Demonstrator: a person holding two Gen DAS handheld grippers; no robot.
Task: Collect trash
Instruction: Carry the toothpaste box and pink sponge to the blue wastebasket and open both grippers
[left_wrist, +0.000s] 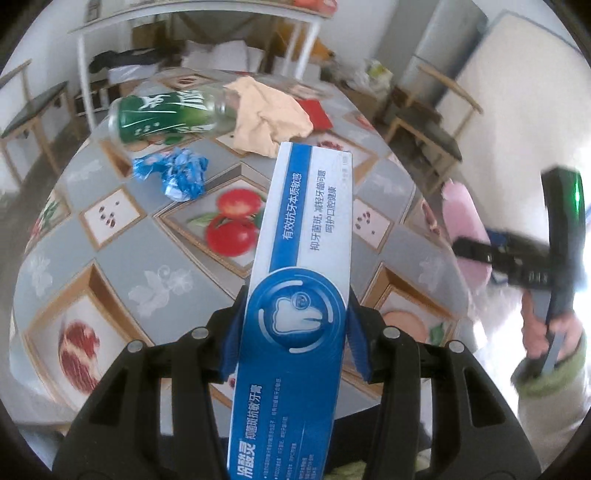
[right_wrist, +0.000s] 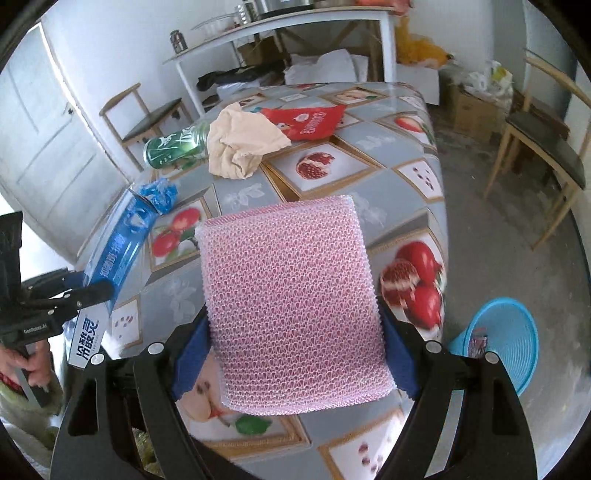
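My left gripper (left_wrist: 293, 338) is shut on a long blue and white toothpaste box (left_wrist: 299, 280), held above the table; the same box (right_wrist: 122, 251) shows at the left of the right wrist view. My right gripper (right_wrist: 295, 354) is shut on a pink foam net sleeve (right_wrist: 291, 299), its blue pads pressing both sides. On the fruit-patterned tablecloth (left_wrist: 155, 258) lie a green-labelled bottle (left_wrist: 166, 112) on its side, a crumpled beige paper (left_wrist: 264, 118), a crumpled blue wrapper (left_wrist: 175, 173) and a red packet (right_wrist: 306, 120).
A blue plastic basket (right_wrist: 506, 339) stands on the floor right of the table. Wooden chairs (right_wrist: 543, 147) flank the table, and a white side table (right_wrist: 280, 22) with boxes beneath stands behind. A person's hand (left_wrist: 554, 332) holds the other gripper's handle.
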